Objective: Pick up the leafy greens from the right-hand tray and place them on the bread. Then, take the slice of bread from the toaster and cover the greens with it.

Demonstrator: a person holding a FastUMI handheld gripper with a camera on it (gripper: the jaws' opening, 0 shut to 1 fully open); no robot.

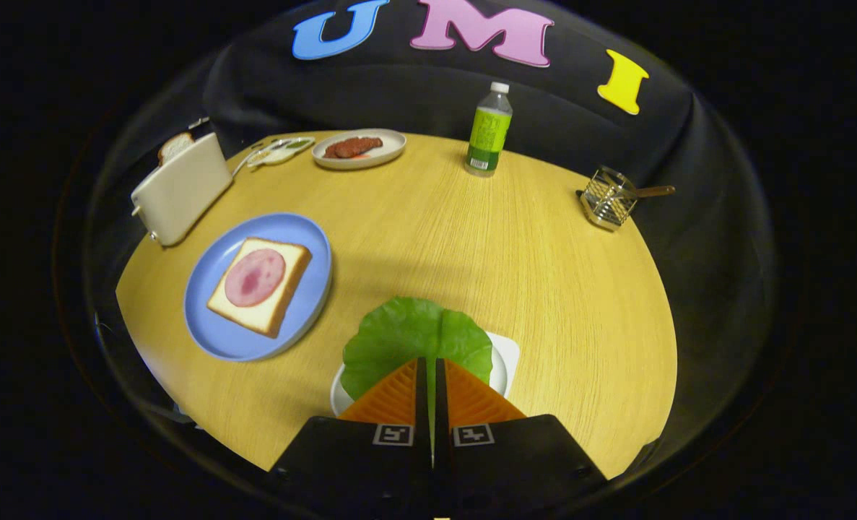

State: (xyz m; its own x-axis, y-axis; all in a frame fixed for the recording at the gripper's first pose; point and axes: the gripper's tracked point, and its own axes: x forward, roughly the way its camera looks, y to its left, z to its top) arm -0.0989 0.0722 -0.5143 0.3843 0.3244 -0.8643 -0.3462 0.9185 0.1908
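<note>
- The claw is pinched nearly closed, both fingers clamped on the green leaf above the white tray.
- Left of it, the blue plate carries bread with a pink ham slice.
- Farther back on the worktop, the toaster holds another slice.

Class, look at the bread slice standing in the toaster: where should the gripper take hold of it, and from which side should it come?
Grip the crust end of the bread slice that sticks up out of the toaster, coming from above. The toaster hides the rest, so likely only that top is free. The gripper is now shut on the leafy greens.
</note>
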